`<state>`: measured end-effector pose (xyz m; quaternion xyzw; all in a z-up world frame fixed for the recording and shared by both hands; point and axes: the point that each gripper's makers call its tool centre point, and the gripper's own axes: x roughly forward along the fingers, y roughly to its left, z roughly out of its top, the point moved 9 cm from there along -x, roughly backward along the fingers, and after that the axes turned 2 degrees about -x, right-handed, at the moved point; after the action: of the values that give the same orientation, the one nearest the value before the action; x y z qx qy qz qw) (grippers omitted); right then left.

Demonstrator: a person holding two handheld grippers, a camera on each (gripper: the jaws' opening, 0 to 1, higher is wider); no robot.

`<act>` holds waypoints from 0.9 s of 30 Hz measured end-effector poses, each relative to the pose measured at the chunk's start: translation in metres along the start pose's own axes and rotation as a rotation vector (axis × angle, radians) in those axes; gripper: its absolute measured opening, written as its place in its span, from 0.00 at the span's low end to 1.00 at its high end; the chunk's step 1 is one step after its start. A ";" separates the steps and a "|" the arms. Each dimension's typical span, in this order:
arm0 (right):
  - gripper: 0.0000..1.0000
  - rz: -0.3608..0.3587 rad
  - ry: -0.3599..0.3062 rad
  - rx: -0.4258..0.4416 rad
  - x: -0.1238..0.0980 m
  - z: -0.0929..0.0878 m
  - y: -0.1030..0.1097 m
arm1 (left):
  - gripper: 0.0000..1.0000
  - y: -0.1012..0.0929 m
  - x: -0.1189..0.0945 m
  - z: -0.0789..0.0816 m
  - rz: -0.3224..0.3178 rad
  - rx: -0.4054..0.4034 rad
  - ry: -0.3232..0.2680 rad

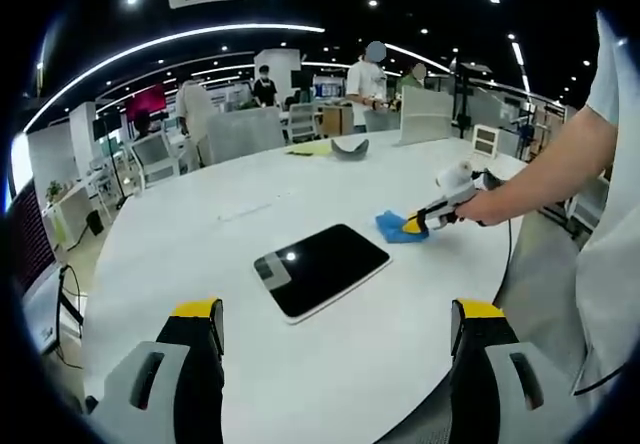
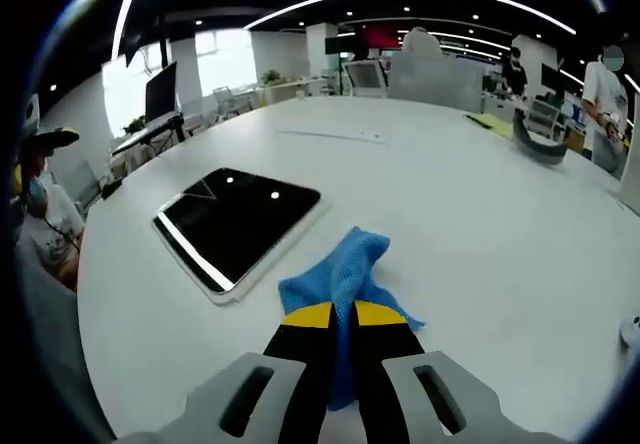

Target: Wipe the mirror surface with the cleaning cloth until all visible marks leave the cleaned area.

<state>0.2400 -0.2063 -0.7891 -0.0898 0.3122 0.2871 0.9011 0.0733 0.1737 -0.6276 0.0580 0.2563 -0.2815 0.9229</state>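
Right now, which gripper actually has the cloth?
The right gripper: its jaws are shut on the blue cloth beside the mirror. The left gripper hangs open, holding nothing.

Black tongs (image 2: 343, 316) with yellow tips, grey bases — person's sleeve (image 1: 612, 74) pale, short.

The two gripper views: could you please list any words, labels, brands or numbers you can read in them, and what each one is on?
None can be read.
The mirror, blue cleaning cloth and white table bear no visible print.
Red wall sign in the background: too small and blurred to read.
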 end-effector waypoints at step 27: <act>0.03 0.090 -0.031 -0.076 0.002 -0.009 -0.007 | 0.95 -0.001 0.006 -0.002 0.005 -0.001 0.023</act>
<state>0.2402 -0.2140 -0.7978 -0.1052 0.2907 0.3405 0.8880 0.0764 0.1698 -0.6322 0.0613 0.2670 -0.2785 0.9205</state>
